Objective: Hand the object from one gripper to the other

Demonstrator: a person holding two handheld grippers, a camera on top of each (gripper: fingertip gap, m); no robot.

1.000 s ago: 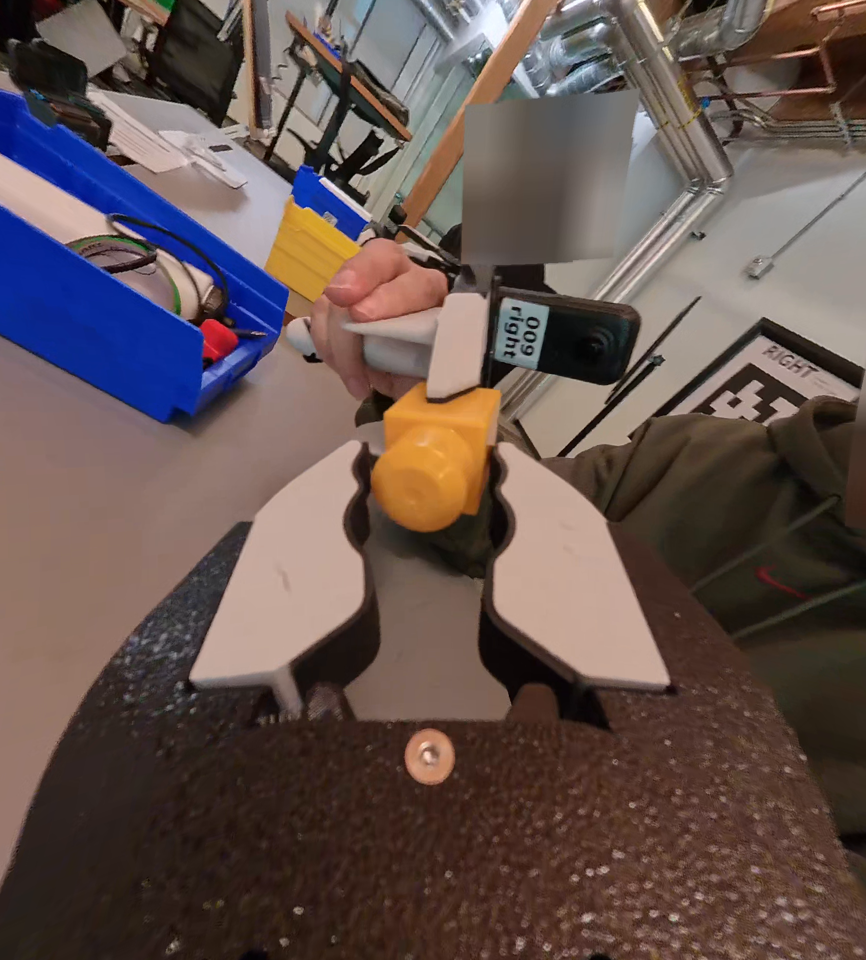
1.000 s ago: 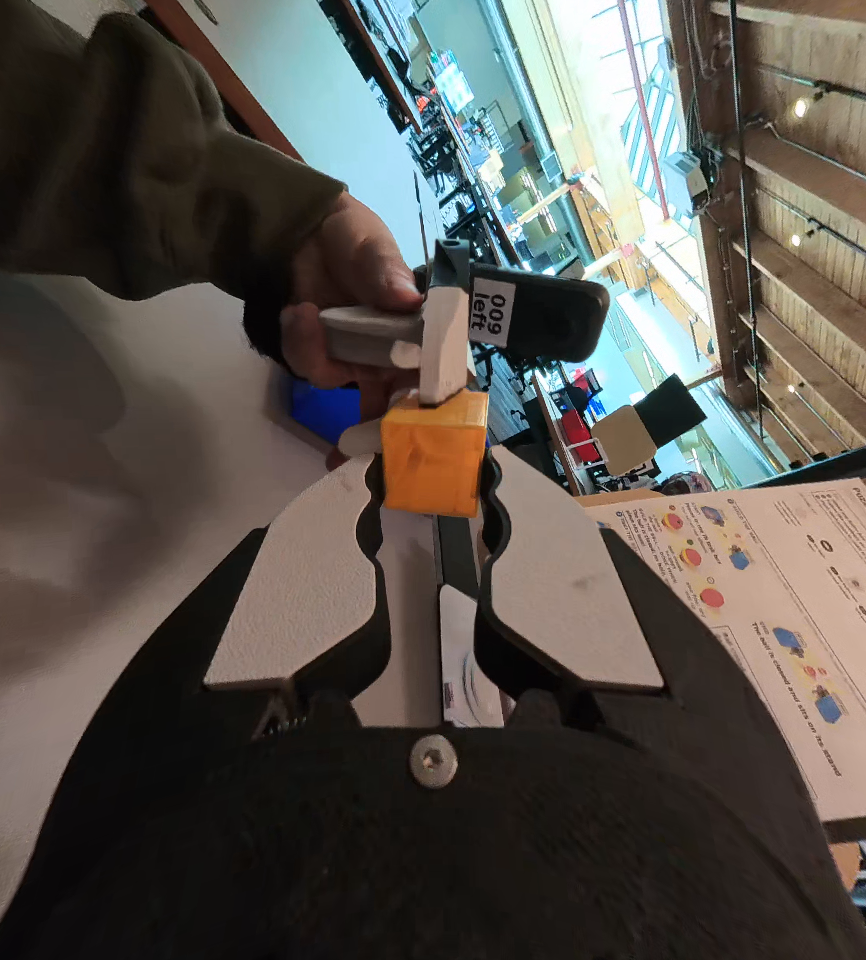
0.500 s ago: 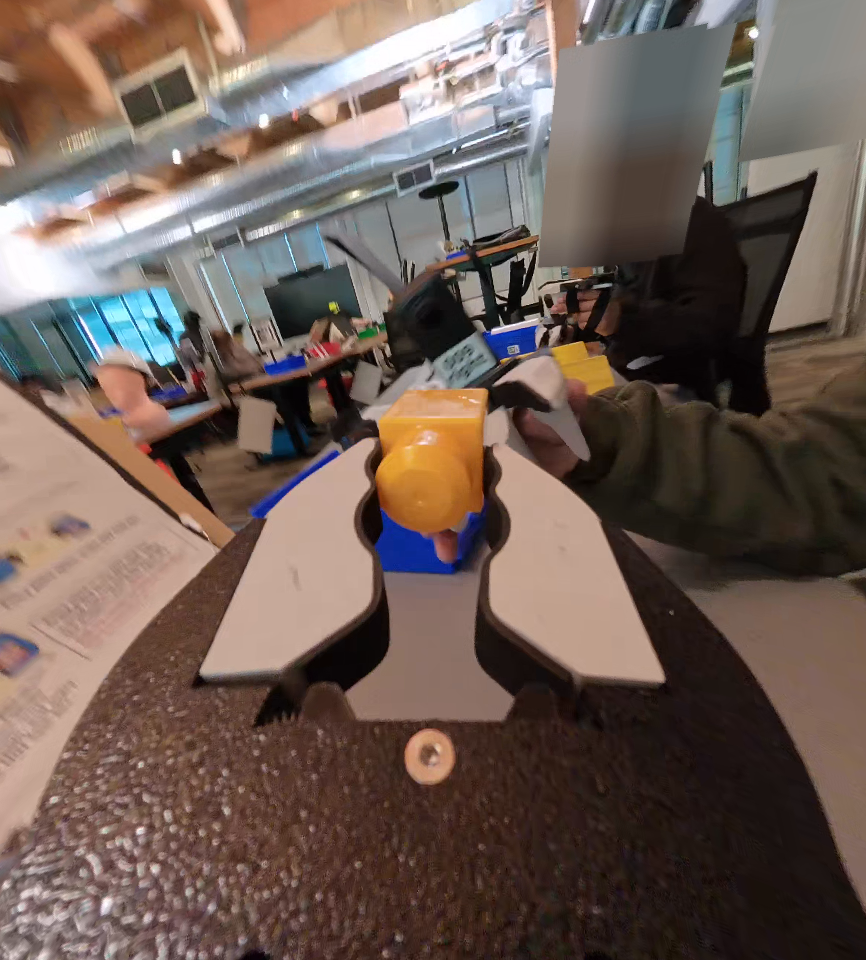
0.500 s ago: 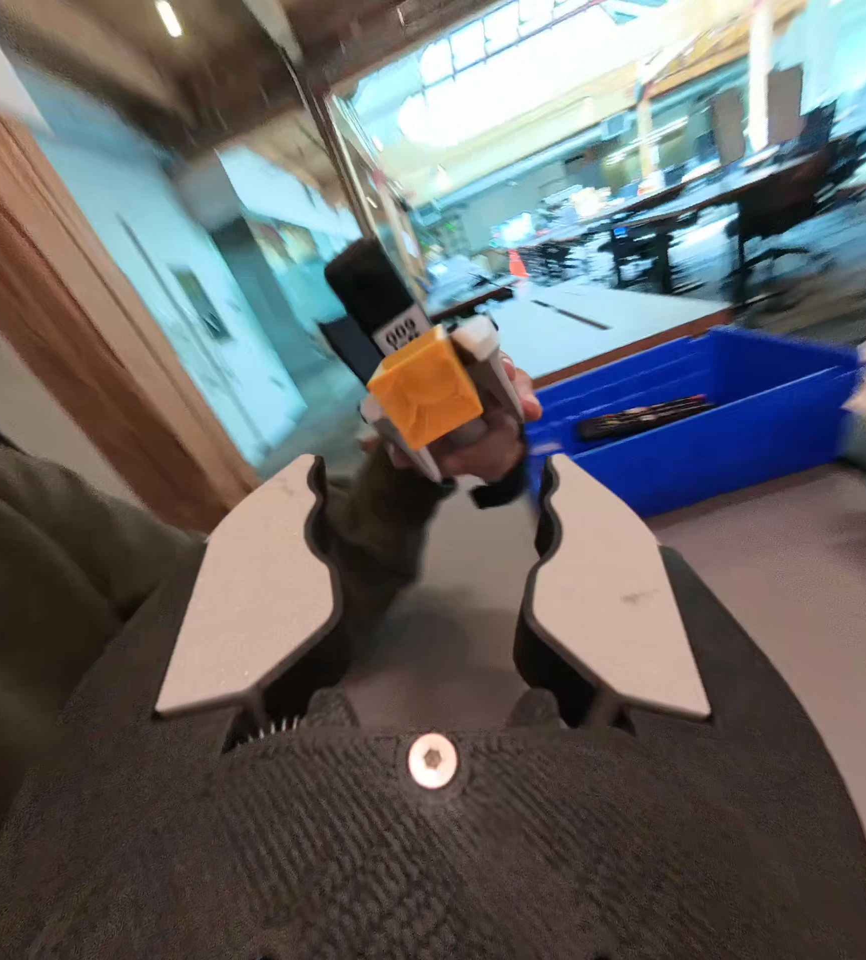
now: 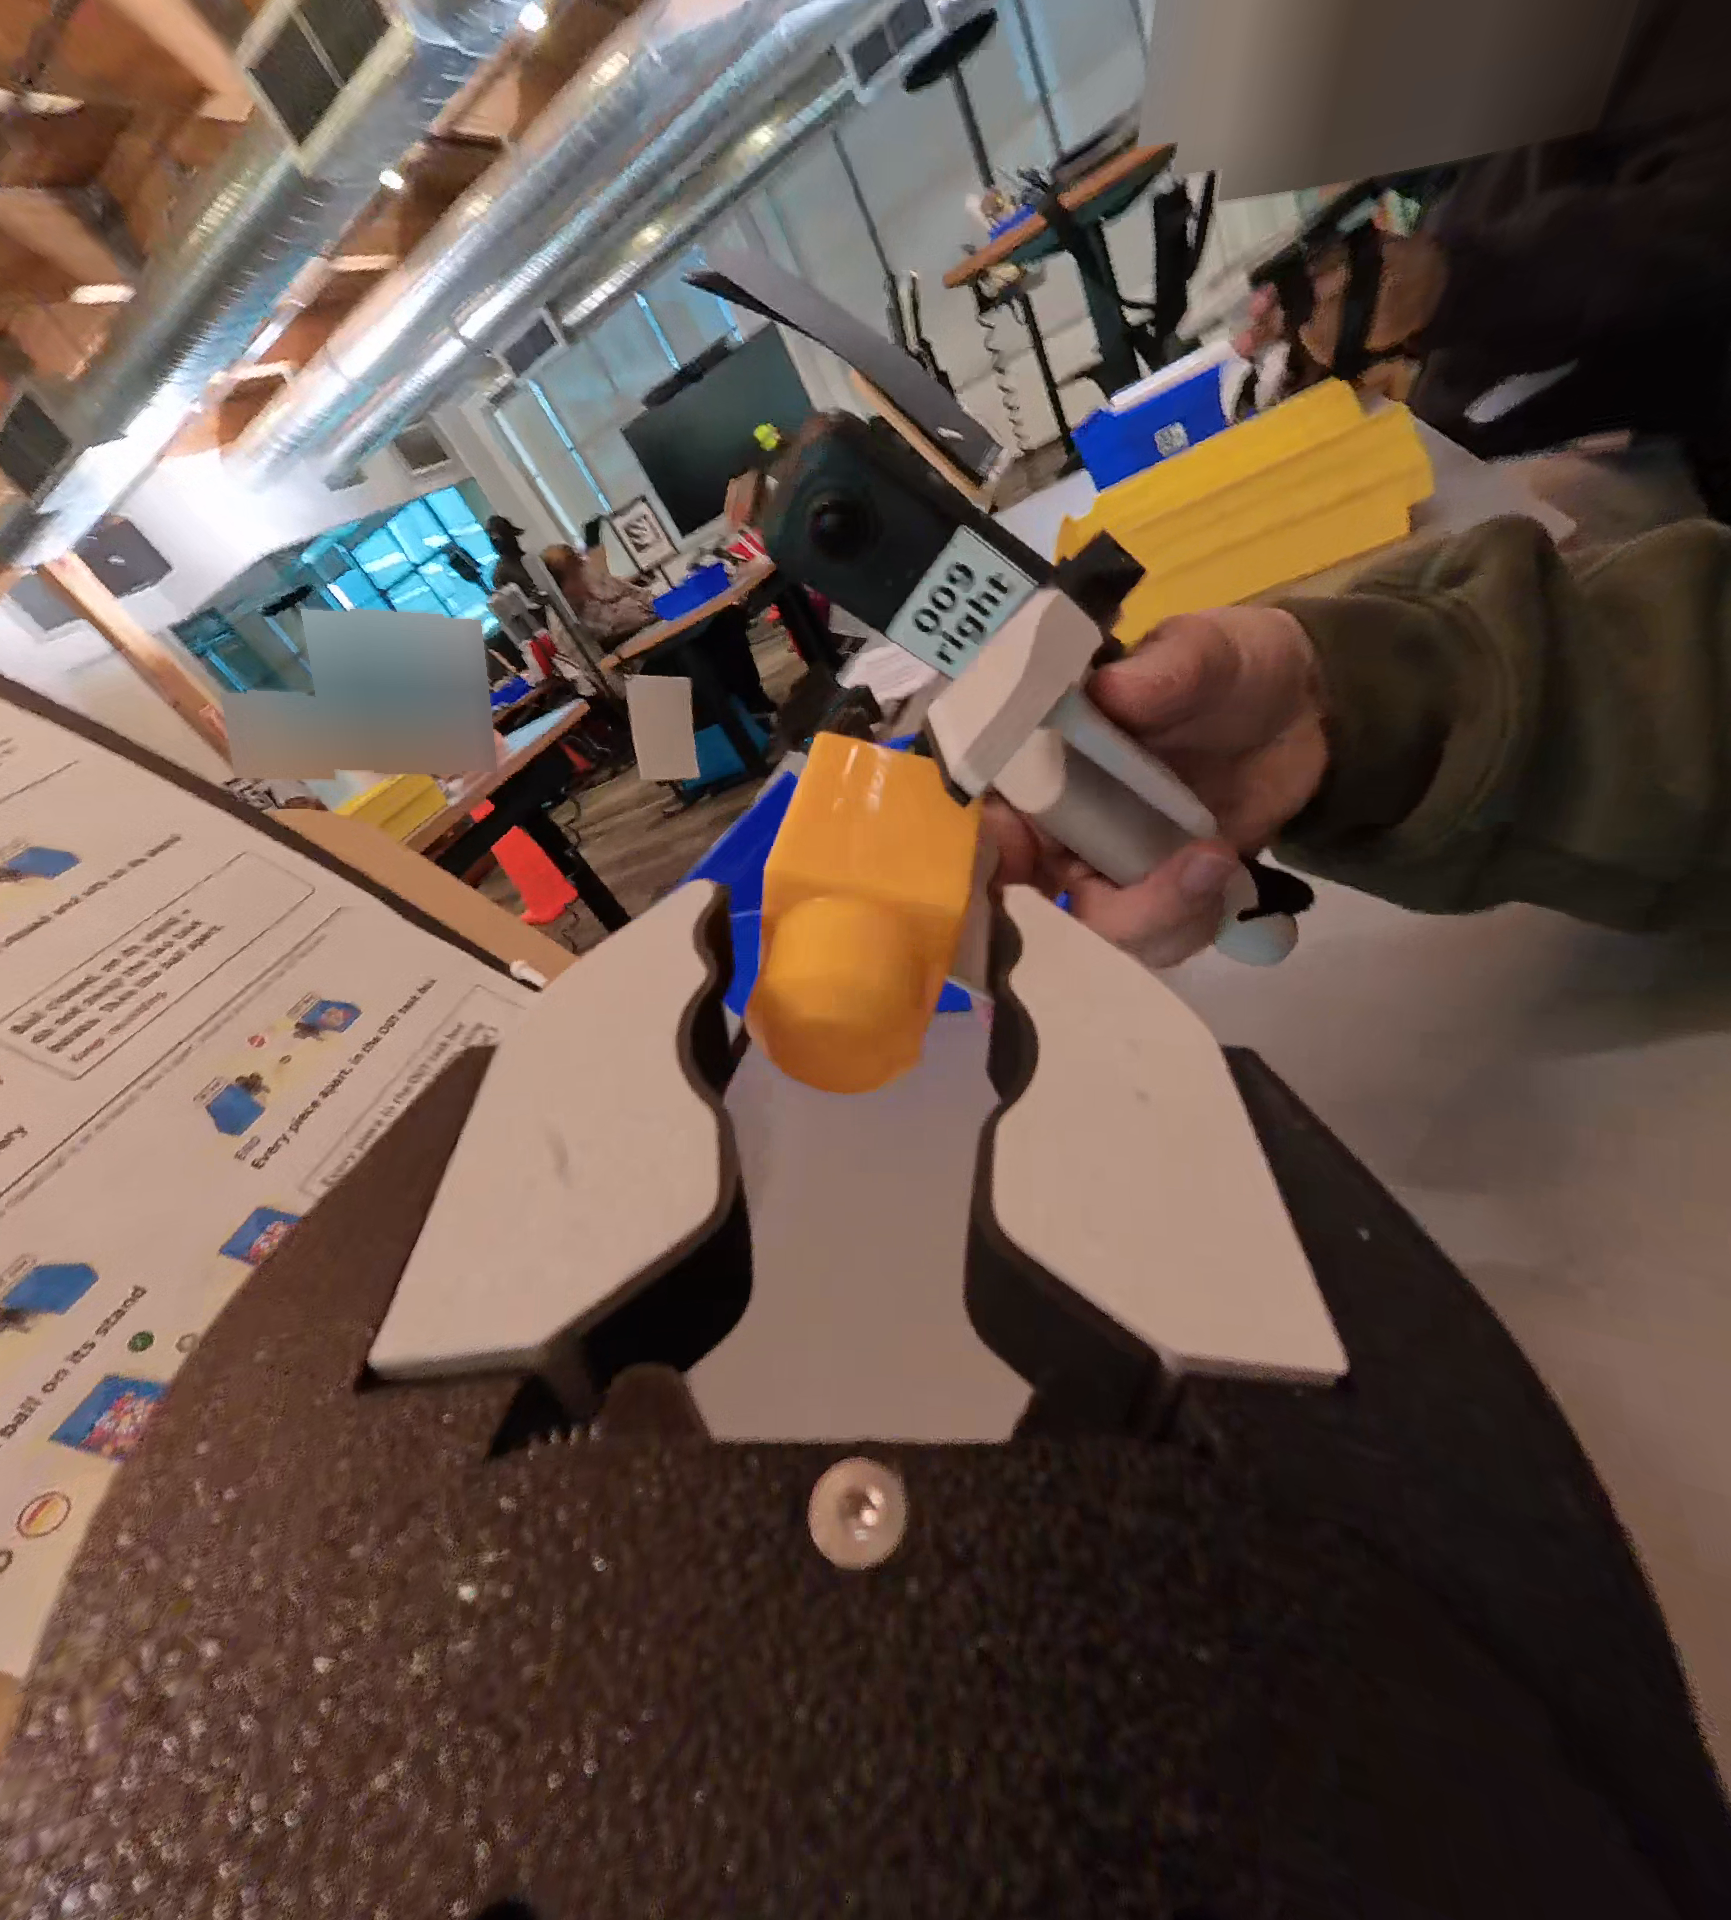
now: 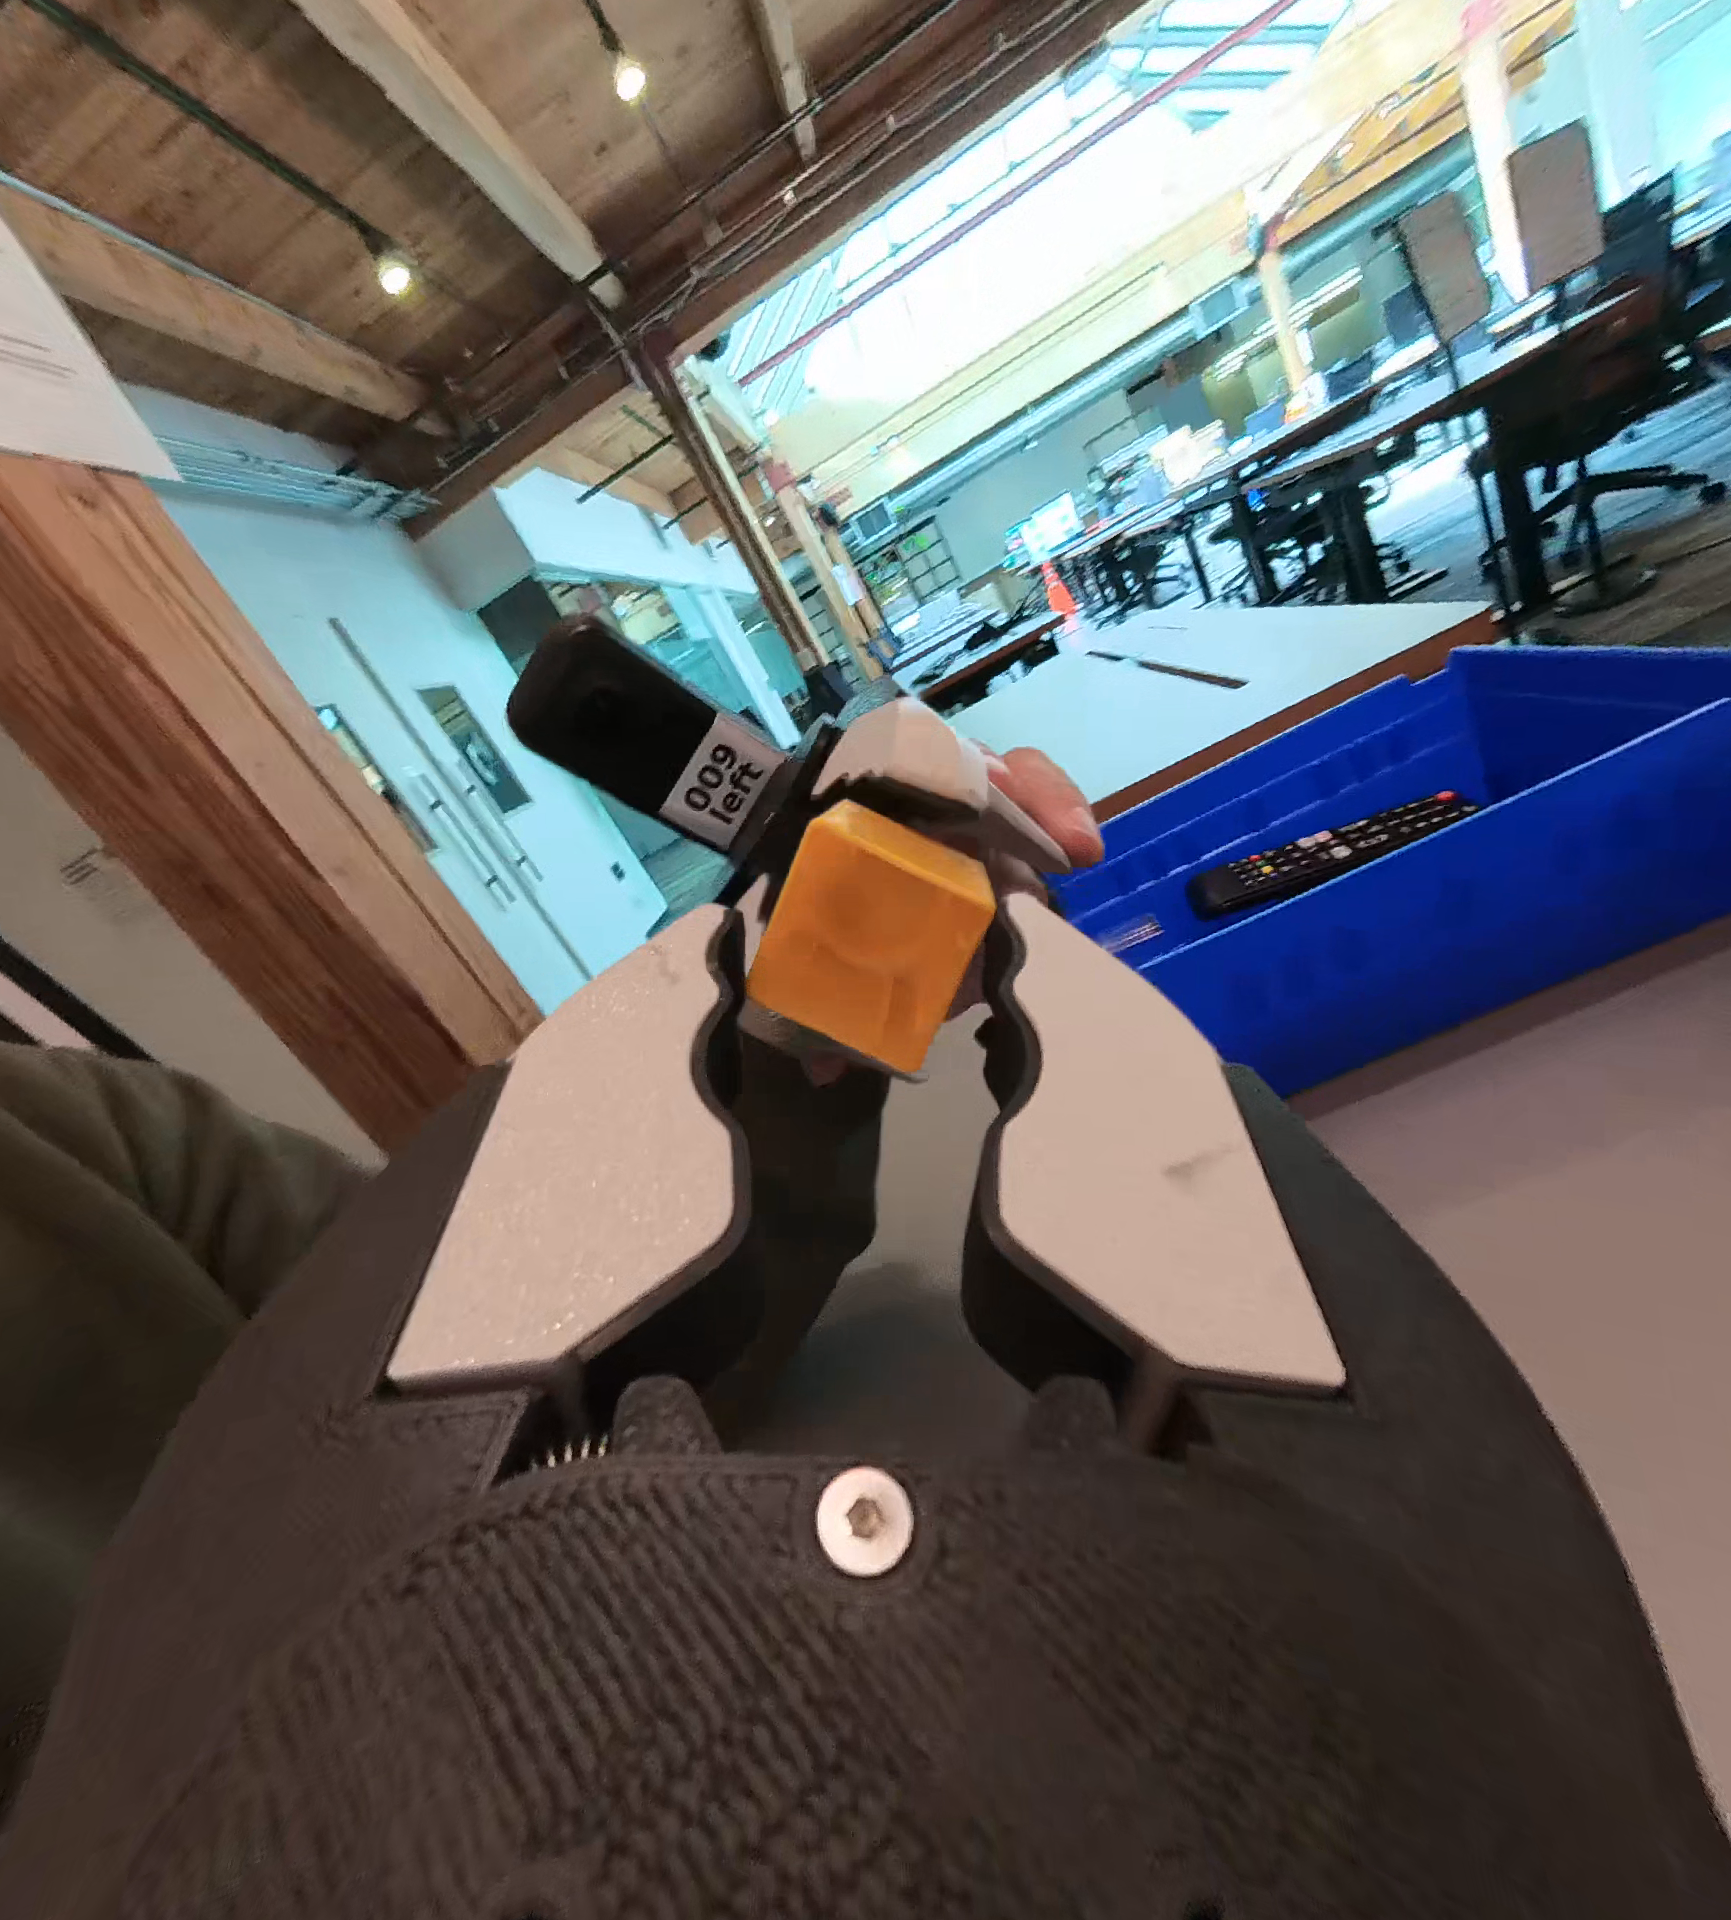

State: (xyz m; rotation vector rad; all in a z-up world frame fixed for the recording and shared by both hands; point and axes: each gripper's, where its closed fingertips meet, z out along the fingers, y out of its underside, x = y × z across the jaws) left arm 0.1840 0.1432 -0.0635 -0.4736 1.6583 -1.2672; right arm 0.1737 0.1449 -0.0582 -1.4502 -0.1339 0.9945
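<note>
A yellow block (image 5: 866, 883) with a round knob sits between the tips of my left gripper (image 5: 856, 935), which is shut on its sides. My right gripper comes in from the far side, and its upper finger (image 5: 1006, 707) lies on the block's top right corner. In the right wrist view the same block (image 6: 866, 956) is tilted between the tips of my right gripper (image 6: 861, 935), whose jaws stand closed against its sides. The left gripper's fingers (image 6: 908, 743) clamp the block from above and below. The block hangs in the air above the table.
A blue bin (image 6: 1463, 966) holding a black remote (image 6: 1328, 847) stands on the grey table (image 6: 1567, 1195) to the right. A printed instruction sheet (image 5: 113, 1039) lies at left. Yellow bins (image 5: 1256, 499) stand behind the person's hand (image 5: 1204, 727). A wooden post (image 6: 165, 779) stands at left. The grippers are tip to tip, or close to it.
Half a second ago my right gripper was open and short of the block. Now it has moved in and closed around it. My left gripper still holds the block.
</note>
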